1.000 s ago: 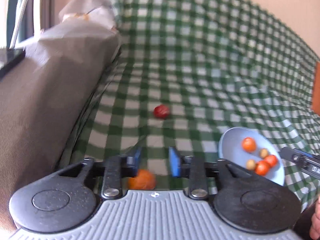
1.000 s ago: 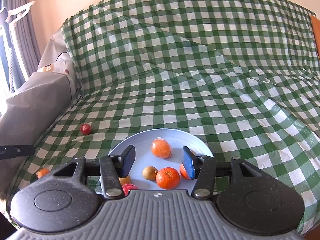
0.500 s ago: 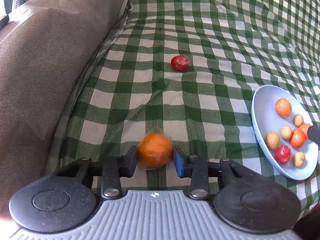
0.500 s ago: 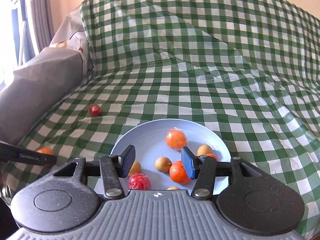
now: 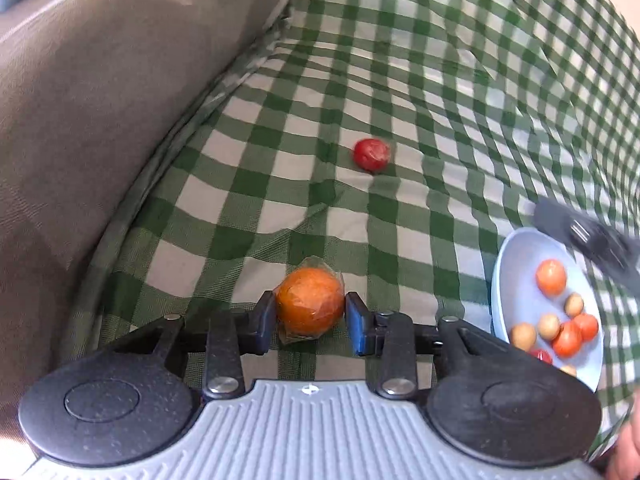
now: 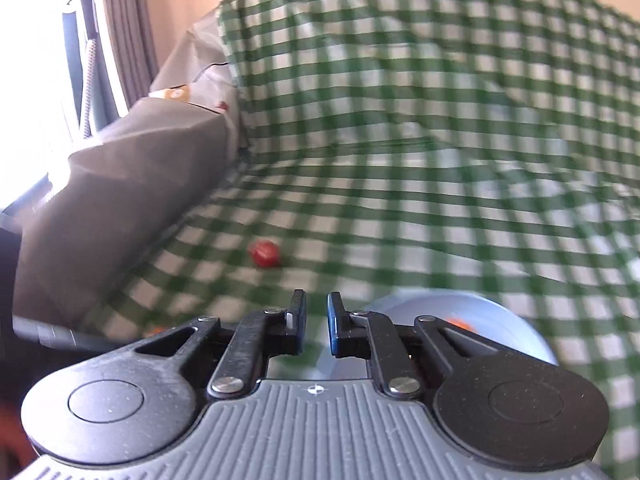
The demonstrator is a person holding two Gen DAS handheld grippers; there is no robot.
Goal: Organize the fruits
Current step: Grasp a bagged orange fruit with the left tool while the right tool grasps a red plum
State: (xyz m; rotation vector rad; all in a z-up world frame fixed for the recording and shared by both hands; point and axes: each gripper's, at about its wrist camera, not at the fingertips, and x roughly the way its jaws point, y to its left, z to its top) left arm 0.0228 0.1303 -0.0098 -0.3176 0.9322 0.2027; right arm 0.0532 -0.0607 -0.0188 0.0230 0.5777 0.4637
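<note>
My left gripper (image 5: pixel 311 317) has its two pads against the sides of a plastic-wrapped orange (image 5: pixel 310 306) that lies on the green checked cloth. A small red fruit (image 5: pixel 371 154) lies farther ahead on the cloth; it also shows in the right wrist view (image 6: pixel 264 254). A pale blue plate (image 5: pixel 506 276) with several orange, tan and red fruits sits at the right. My right gripper (image 6: pixel 317 328) has its jaws nearly together with nothing between them, above the plate's left rim (image 6: pixel 516 320). It shows blurred in the left wrist view (image 5: pixel 588 236).
A grey-brown sofa arm (image 5: pixel 100 100) rises along the left side; it also shows in the right wrist view (image 6: pixel 120 184). The checked cloth (image 5: pixel 460 60) covers the seat and back. A curtain and window (image 6: pixel 80 40) stand at the far left.
My left gripper has closed in on the wrapped orange. My right gripper has narrowed its jaws and swung left, away from over the plate's fruits; its view is blurred by motion.
</note>
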